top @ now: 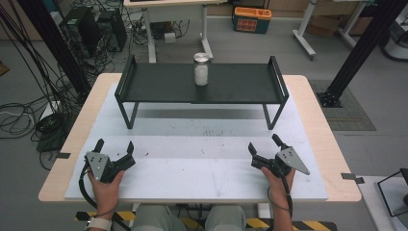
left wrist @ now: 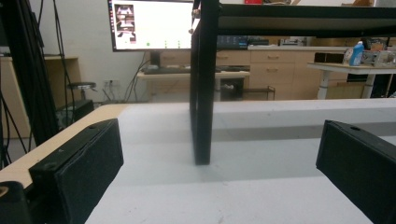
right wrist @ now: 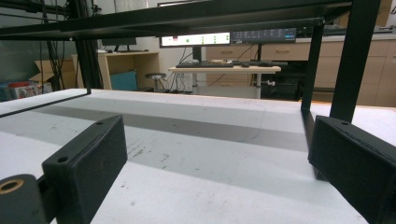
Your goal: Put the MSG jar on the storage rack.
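In the high view, the left hand-held gripper (top: pixel 114 146) is held low over the white mat (top: pixel 192 163) at the lower left of the frame, and the right hand-held gripper (top: pixel 263 142) is held in mirror position at the lower right. Both are carried with jaws spread wide apart and nothing between them, which reads as a ready posture, judged to be chosen so that either can be brought forward without first opening.

The glass jar (top: pixel 201 69), filled with something white and capped with a metal lid, is stood upright near the middle of the black metal shelf (top: pixel 159 84) in the upper centre of the frame, well apart from both grippers. Raised on the shelf, it is kept clear of the bench (top: pixel 315 115) surface, so a reach up and forward is judged to be needed.

In the left gripper view, a black shelf leg (left wrist: pixel 203 93) is seen between the open jaws. In the right gripper view, the underside of the shelf is seen overhead at the top of the frame, with its legs (right wrist: pixel 350 60) at the right.
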